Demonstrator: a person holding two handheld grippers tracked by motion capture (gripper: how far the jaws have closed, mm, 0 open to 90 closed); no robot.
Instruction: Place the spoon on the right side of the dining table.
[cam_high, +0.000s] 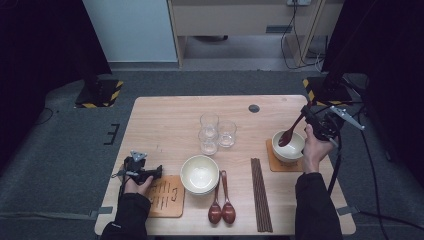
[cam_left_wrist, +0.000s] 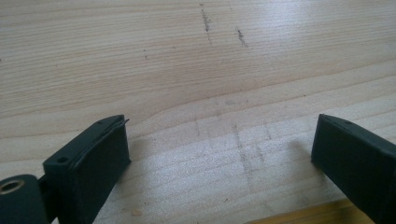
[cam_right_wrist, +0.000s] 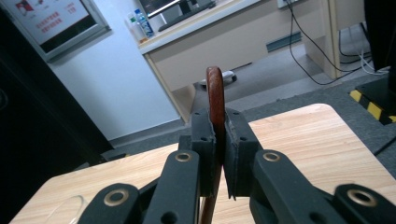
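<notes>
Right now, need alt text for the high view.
Seen from above, the right gripper holds a red-brown spoon tilted into a white bowl on a wooden mat. On the wooden table sit three glasses, another bowl, two spoons and chopsticks; the left gripper rests near the left edge.

My three cameras: one overhead, two riding the hand-held grippers.

From the high view I look forward and down on the whole counter. My left gripper view sits very close above its bare wood; my right gripper view faces level across its far edge toward the room.
</notes>
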